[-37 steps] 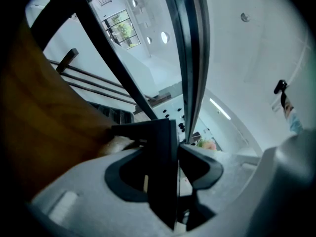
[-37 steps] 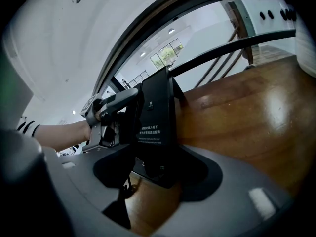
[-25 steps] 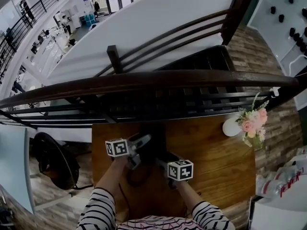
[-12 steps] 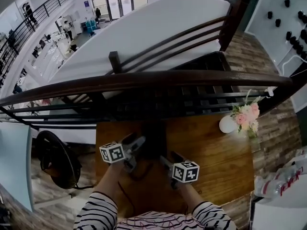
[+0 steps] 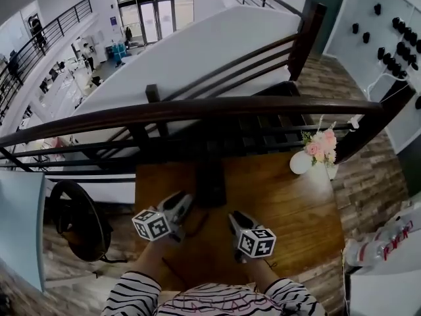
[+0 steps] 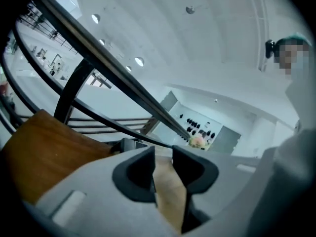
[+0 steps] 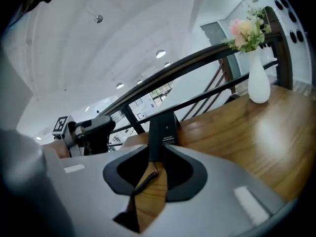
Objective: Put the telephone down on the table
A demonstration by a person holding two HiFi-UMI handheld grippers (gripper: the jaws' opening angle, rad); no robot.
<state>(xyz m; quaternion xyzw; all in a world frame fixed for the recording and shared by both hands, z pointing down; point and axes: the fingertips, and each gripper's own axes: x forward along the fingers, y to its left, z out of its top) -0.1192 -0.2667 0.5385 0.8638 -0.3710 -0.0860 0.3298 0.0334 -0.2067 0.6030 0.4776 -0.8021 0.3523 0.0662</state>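
The black telephone [image 5: 210,183] lies on the wooden table [image 5: 283,203] near its far edge, by the railing. In the right gripper view the telephone [image 7: 163,130] sits just beyond the jaws, its coiled cord [image 7: 143,181] trailing toward me. My left gripper [image 5: 181,205] hovers near the telephone's left side, apart from it. My right gripper [image 5: 233,218] is back and to the right, also clear. Both sets of jaws are closing, a narrow gap still shows, and nothing is between the left gripper [image 6: 163,157] or right gripper [image 7: 157,164] pads.
A white vase of pink flowers [image 5: 314,151] stands at the table's far right corner. A dark wooden railing [image 5: 197,114] runs along the far edge, with a drop to a lower floor beyond. A black round seat [image 5: 75,219] is left of the table.
Both grippers have drawn back toward me and lifted away from the telephone, which stays on the table. Their jaws are narrower than before.
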